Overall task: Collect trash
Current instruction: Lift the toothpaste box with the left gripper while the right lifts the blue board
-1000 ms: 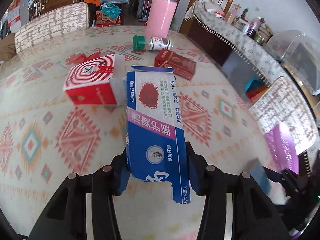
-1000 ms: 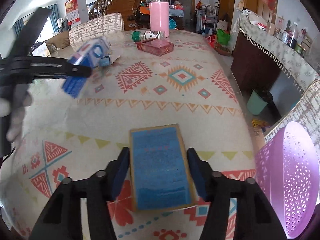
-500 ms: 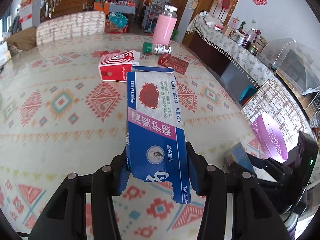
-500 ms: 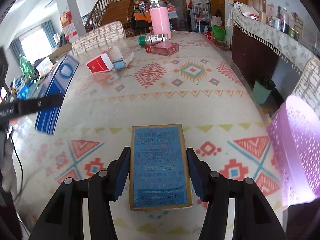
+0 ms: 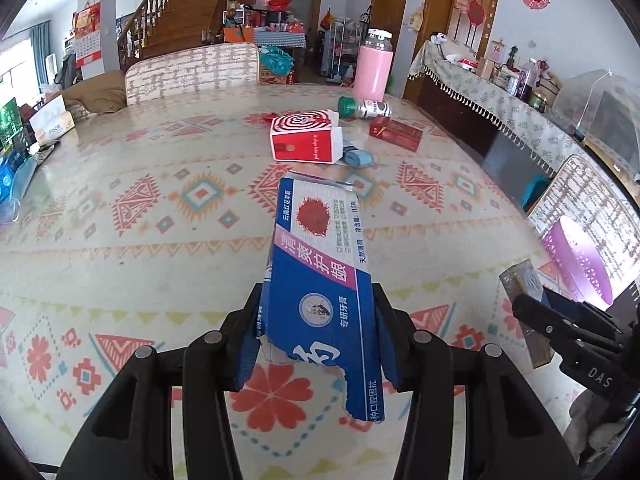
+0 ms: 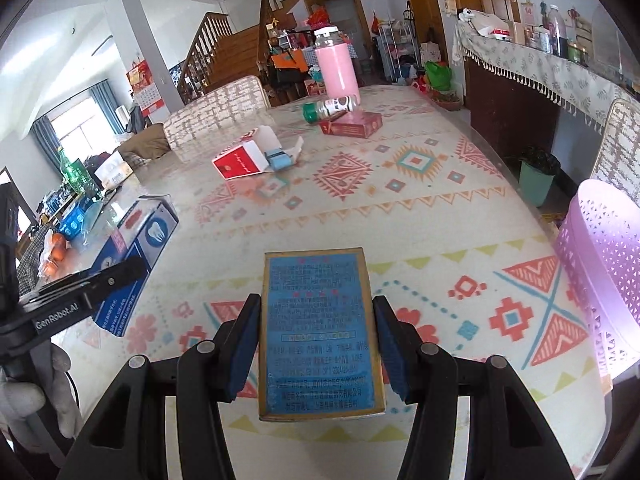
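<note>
Big table w/ patterned cloth (image 5: 168, 208); its right edge runs past a lilac perforated basket (image 6: 600, 280) that stands just off that edge, near the right gripper. Beyond the edge: a dark sideboard w/ fringed cover (image 6: 532, 76), a green bin (image 6: 536, 180) on the floor, a chair back (image 6: 618, 148). Far edge of table has another chair back (image 5: 192, 72) tucked against it. The middle and near stretch of cloth is bare, so lots of free room between the grippers and the far clutter.

Left gripper (image 5: 318, 340): jaws partly closed, pads pressing both long sides of a blue toothpaste box (image 5: 320, 272), torn at its near end, held up off the cloth and sticking out fwd past the fingertips.

Right gripper (image 6: 316, 344): jaws part-way closed, clamped on a flat blue packet w/ gold border (image 6: 318, 328), label side up, lifted clear of the table. In the left wrist view that packet shows at far right, close to the basket.

A gloved hand (image 6: 24, 396) holds the left tool at the left of the right wrist view.

Other trash lies well apart from both tools, toward the far end: 1 red-and-white spiral-print box (image 5: 306, 140), open, w/ a small blue item (image 5: 358, 158) touching it; 1 flat red box (image 5: 396, 134); 1 green-capped bottle (image 5: 364, 108) lying on its side just beside the red box; 1 tall pink bottle (image 5: 374, 66) upright behind them.
</note>
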Motion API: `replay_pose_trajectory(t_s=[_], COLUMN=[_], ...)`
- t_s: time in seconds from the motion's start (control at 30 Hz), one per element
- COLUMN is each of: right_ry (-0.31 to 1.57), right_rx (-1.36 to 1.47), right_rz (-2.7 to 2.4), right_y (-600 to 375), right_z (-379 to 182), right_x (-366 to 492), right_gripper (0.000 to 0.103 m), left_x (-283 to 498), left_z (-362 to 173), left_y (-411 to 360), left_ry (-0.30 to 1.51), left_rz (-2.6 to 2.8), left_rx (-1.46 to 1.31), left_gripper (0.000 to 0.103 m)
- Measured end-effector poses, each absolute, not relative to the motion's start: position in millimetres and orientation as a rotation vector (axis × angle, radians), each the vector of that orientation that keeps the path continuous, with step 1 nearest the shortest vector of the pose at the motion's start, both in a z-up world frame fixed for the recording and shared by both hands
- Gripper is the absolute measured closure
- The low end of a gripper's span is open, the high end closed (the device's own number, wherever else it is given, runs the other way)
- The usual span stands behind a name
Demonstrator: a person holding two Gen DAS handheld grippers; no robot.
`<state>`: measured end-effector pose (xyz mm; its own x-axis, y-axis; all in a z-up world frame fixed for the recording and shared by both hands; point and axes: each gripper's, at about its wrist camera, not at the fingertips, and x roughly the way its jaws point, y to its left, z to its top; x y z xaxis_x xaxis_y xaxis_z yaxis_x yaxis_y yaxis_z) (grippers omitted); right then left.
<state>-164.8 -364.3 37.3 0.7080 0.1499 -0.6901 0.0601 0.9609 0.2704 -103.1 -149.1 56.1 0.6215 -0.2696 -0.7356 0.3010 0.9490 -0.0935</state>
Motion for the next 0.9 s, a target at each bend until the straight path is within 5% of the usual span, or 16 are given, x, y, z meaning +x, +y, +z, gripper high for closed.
replay_pose_trajectory(t_s=[0.9], right_ry=[0.797], right_rx=[0.228], right_rz=[0.067], right_y=[-323], right_z=[39], right_x=[-148], right_gripper=[0.044], left_x=[-101], left_z=[60], left_y=[-109], left_ry=[0.768], left_rz=[-0.22], left_rx=[0.085], left_gripper=[0.055])
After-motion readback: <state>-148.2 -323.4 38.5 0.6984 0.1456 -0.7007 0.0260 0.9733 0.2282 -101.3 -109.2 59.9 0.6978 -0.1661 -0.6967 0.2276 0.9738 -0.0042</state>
